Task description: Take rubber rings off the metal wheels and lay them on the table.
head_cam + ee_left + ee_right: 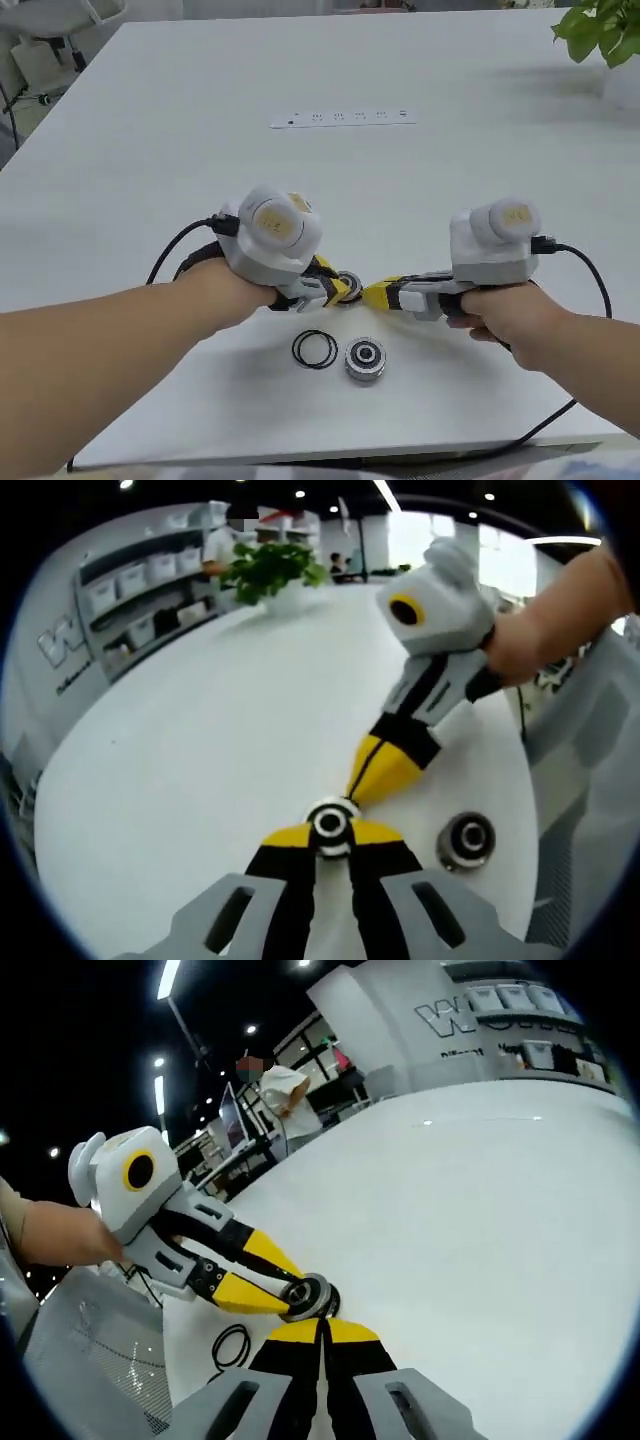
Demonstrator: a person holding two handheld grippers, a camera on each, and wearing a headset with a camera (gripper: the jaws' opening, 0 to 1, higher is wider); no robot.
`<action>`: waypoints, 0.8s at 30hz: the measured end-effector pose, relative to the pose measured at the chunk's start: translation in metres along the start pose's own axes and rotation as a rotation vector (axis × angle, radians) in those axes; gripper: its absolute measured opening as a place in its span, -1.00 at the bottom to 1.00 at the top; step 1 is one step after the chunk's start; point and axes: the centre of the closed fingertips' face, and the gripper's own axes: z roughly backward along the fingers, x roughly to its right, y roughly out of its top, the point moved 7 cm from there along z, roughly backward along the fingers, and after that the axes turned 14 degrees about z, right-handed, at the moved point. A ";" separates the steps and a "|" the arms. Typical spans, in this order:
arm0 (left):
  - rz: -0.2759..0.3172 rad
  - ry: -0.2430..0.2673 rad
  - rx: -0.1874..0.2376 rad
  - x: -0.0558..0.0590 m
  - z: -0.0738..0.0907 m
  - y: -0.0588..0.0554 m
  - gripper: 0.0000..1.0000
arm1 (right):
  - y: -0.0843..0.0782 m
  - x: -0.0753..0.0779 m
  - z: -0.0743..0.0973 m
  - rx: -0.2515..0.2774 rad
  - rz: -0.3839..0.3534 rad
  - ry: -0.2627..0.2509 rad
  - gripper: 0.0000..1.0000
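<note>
My left gripper is shut on a small metal wheel, held just above the white table. The left gripper view shows that wheel end-on between my yellow fingertips. My right gripper is shut, and its tips meet the wheel's rim from the right. Whether a ring is pinched there is too small to tell. Two black rubber rings lie overlapped on the table below the grippers. A second wheel stands beside them.
A white power strip lies mid-table further back. A potted plant stands at the far right corner. Black cables trail from both grippers toward the table's near edge. A person stands in the background.
</note>
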 end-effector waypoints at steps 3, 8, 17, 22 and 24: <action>-0.003 0.000 0.000 0.002 0.000 0.000 -0.75 | 0.001 0.000 0.000 0.018 -0.036 0.011 -1.00; -0.004 0.004 -0.002 0.003 -0.001 0.000 -0.75 | 0.003 0.000 0.000 0.041 -0.058 0.007 -1.00; -0.012 0.010 -0.006 0.004 -0.001 0.000 -0.76 | 0.005 -0.002 0.000 0.059 -0.069 0.028 -1.00; -0.011 0.013 -0.005 0.004 -0.001 0.000 -0.76 | 0.007 -0.008 -0.002 0.065 -0.063 0.053 -1.00; -0.011 0.013 -0.004 0.004 -0.001 0.000 -0.76 | 0.008 -0.009 -0.003 0.063 -0.058 0.058 -1.00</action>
